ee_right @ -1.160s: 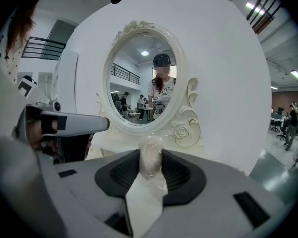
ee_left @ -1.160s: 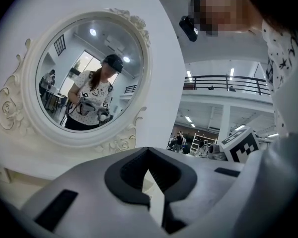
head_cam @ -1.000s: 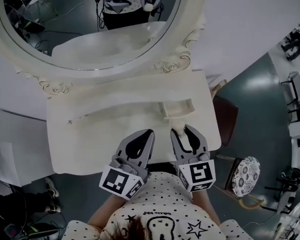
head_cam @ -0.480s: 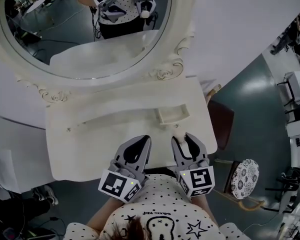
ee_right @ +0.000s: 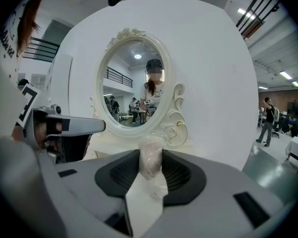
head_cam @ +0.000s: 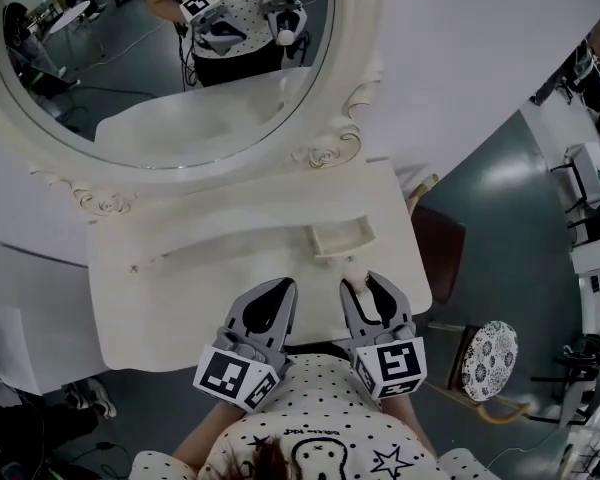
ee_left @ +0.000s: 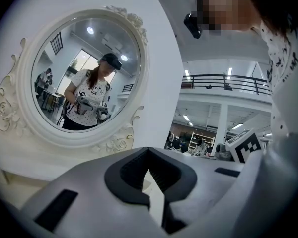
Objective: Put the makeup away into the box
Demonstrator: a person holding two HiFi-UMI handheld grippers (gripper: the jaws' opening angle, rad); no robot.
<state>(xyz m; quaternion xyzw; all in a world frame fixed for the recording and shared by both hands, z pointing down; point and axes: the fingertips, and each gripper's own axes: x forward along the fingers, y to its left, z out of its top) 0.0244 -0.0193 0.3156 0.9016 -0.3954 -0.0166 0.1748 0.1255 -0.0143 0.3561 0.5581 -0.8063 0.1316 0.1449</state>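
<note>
Wrapped makeup item [ee_right: 150, 158] held short of the box [head_cam: 320, 240]
Right gripper [head_cam: 368, 288] clamps the item just nearer the person than the open box; left gripper [head_cam: 278, 293], farther from it, is closed on nothing. Box contents unreadable.

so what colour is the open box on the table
Cream box, matching the table; head view.
</note>
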